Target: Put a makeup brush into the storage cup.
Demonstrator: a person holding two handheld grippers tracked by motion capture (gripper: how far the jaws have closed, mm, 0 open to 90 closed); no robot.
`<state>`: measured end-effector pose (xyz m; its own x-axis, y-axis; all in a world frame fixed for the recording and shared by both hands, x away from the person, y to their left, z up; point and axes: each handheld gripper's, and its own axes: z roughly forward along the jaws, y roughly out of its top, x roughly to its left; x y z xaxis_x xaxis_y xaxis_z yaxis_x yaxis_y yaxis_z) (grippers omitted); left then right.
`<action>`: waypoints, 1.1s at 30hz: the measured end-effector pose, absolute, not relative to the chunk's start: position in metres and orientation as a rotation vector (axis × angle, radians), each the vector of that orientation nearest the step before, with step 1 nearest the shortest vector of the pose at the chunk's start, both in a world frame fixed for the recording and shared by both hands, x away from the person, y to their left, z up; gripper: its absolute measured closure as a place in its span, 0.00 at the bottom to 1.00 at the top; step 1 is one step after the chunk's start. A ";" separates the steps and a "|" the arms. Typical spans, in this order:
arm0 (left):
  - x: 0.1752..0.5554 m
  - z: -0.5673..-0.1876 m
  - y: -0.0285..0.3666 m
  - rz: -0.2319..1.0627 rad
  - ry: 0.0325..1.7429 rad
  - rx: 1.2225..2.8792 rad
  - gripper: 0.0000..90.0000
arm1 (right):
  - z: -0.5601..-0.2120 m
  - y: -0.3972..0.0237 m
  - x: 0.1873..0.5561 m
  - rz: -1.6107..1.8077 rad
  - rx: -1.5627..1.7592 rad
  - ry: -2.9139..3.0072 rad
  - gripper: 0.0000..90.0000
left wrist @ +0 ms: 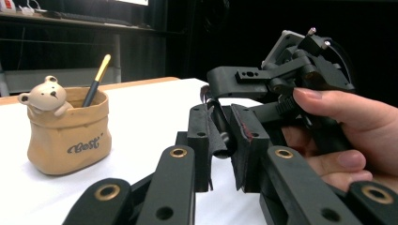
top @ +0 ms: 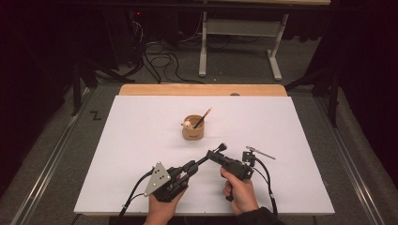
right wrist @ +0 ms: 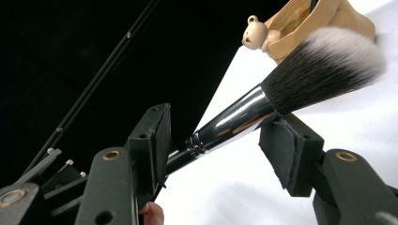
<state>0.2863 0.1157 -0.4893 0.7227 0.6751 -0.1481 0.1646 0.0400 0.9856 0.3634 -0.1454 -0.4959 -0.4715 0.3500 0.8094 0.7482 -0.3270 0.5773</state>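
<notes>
Near table's front edge [top: 206, 213]: brush [top: 212, 153].

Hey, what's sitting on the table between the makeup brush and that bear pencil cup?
Nothing: in the high view, bare white tabletop separates the makeup brush from the cup.

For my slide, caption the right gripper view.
Makeup brush lying between the open right gripper, bear pot behind.

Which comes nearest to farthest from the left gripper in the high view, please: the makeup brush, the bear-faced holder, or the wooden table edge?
1. Makeup brush, its handle between the left gripper jaws.
2. Bear-faced holder, mid-table beyond it.
3. Wooden table edge, at the far side.
</notes>
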 end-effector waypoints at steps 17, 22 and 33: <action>0.286 -0.492 0.115 0.433 0.727 1.537 0.88 | -0.495 -0.148 0.363 -1.872 -1.431 -1.611 0.64; 0.287 -0.493 0.114 0.432 0.728 1.549 0.88 | -0.495 -0.148 0.363 -1.879 -1.424 -1.609 0.68; 0.288 -0.496 0.112 0.421 0.733 1.576 0.87 | -0.493 -0.149 0.362 -1.890 -1.389 -1.579 0.77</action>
